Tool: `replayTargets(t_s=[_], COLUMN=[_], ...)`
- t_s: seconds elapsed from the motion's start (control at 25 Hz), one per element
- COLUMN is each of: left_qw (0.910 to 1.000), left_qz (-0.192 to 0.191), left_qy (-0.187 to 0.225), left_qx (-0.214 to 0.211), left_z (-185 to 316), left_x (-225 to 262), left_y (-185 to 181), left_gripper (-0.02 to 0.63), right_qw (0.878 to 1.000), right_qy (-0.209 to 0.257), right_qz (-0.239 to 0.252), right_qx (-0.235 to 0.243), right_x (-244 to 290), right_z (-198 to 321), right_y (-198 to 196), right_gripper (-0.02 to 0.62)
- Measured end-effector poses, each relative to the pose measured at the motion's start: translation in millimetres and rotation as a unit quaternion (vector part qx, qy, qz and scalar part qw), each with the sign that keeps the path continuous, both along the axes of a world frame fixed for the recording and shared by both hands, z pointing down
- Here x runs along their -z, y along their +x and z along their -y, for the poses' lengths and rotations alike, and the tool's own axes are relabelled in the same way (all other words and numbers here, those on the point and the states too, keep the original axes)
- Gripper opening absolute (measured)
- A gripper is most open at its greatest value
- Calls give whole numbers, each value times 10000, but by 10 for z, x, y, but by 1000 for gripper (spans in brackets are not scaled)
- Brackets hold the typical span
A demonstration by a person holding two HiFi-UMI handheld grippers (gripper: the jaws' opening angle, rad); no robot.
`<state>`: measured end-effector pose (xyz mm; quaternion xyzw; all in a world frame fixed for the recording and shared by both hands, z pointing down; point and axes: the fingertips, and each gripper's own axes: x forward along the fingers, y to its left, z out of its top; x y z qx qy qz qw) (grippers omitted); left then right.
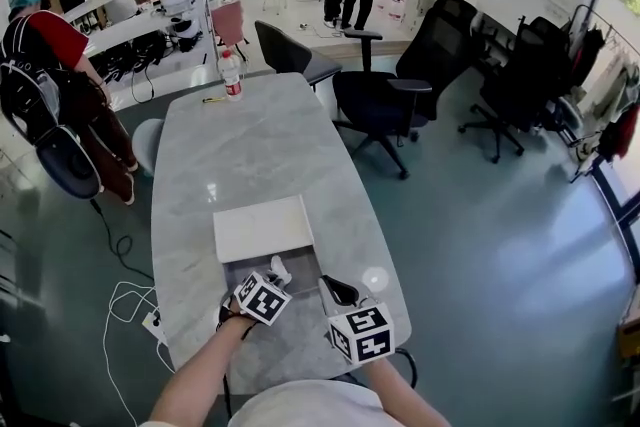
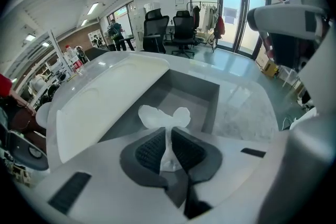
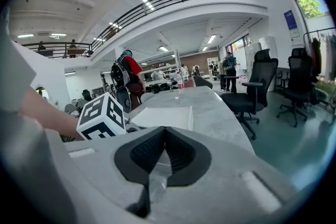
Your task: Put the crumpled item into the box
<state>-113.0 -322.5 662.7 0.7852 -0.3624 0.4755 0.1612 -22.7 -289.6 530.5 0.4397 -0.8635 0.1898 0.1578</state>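
Jaws of our left gripper (image 2: 169,136) pinch the crumpled item (image 2: 163,117) over the open box (image 2: 210,97), so releasing should drop it inside. Our right gripper (image 3: 164,147), jaws together and empty, hangs clear alongside.

**Left gripper view.** Below its flared top, the item (image 2: 163,116) is hidden between the closed pads of the left gripper (image 2: 169,132). Ahead of the jaws, the lid (image 2: 105,97) hides the left wall of the box (image 2: 211,98).

**Right gripper view.** The box interior lies out of sight behind the left cube (image 3: 102,115). Behind the touching pads of the right gripper (image 3: 164,131), a pale sheen is too blurred to identify.

**Head view.** The lower edge cuts off the left forearm (image 1: 200,377).
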Motion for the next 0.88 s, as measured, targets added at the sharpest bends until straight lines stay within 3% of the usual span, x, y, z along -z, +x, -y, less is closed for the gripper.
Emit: replayTargets(t_s=[0.28, 0.44, 0.6, 0.88], left_qw=[9997, 9993, 9990, 9958], left_qz=[-234, -364, -403, -742], left_qy=[-65, -105, -100, 92], left_qx=[0, 63, 134, 533], left_z=[9, 6, -12, -27], left_x=[31, 46, 63, 201], left_y=[8, -18, -47, -186], left_gripper=[34, 86, 91, 91], right_qw=[10000, 9999, 9999, 9996], right_qy=[4, -15, -18, -22], right_qz=[43, 73, 62, 114], right_qx=[30, 68, 130, 261], right_x=[12, 3, -5, -5], right_z=[15, 29, 30, 59], right_y=[0, -31, -51, -175], right_gripper=[5, 5, 5, 5])
